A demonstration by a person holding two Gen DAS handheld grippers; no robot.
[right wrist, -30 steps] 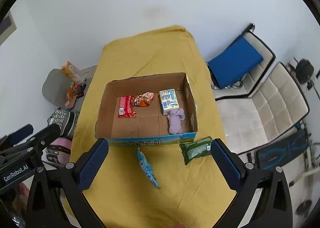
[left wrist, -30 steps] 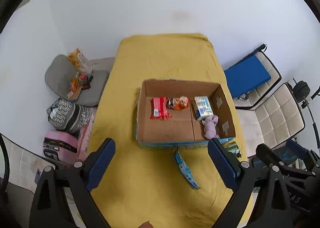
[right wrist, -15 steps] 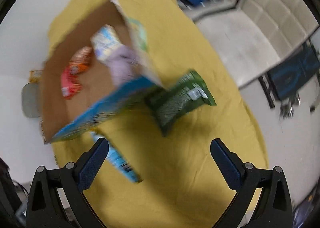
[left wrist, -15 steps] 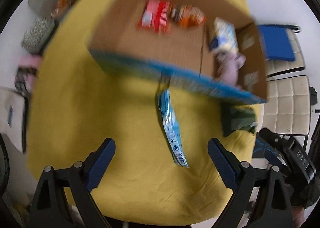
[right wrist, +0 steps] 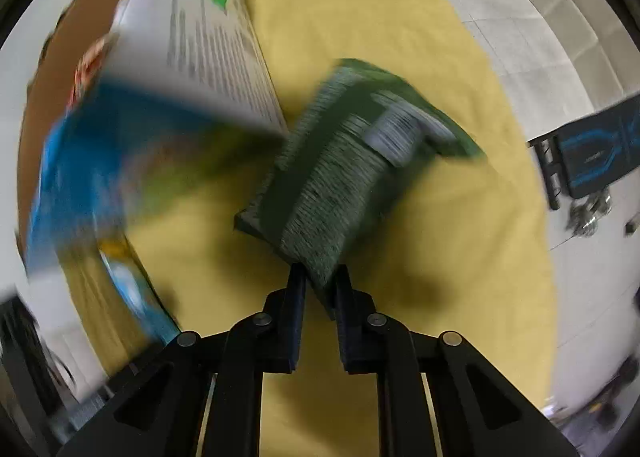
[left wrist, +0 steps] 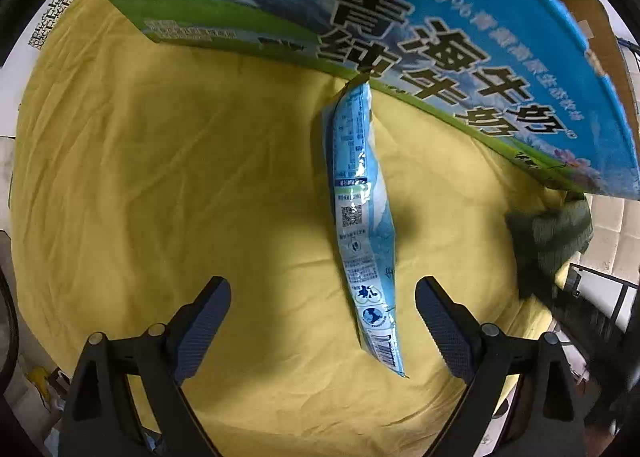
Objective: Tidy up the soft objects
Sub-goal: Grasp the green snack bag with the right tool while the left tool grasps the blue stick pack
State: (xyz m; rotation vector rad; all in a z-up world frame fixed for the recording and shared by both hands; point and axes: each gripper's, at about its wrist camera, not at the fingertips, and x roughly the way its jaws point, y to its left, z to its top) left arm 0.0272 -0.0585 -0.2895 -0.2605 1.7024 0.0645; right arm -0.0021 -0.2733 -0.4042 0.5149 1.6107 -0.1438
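- A yellow cloth (left wrist: 168,185) covers the table and fills most of both views; it is creased, with soft folds across it.
- A cardboard box (left wrist: 460,41) stands at the far side of the cloth. Its near wall is printed blue with snowy mountains, a green strip along the bottom and large dark characters; the brown inner edge shows at the far right. In the right wrist view the box (right wrist: 132,137) is to the left and blurred.
- A dark green packet (right wrist: 344,173) lies on the cloth just right of the box's near corner — flat, crinkly, with pale fine print and a lighter label patch, all smeared by blur. Its near end sits between the two pads of the right gripper (right wrist: 320,289), which are pressed in on it. In the left wrist view the same packet (left wrist: 548,237) shows at the right edge, below the box corner.
- A long, narrow light-blue packet (left wrist: 360,217) lies lengthwise on the cloth — far tip touching the foot of the box wall, near tip with a barcode. It is glossy, with a square code and small round logos.
- The left gripper (left wrist: 320,317) hangs above the cloth with its jaws spread wide; the near end of the blue packet lies between its fingers, closer to the right one, untouched.
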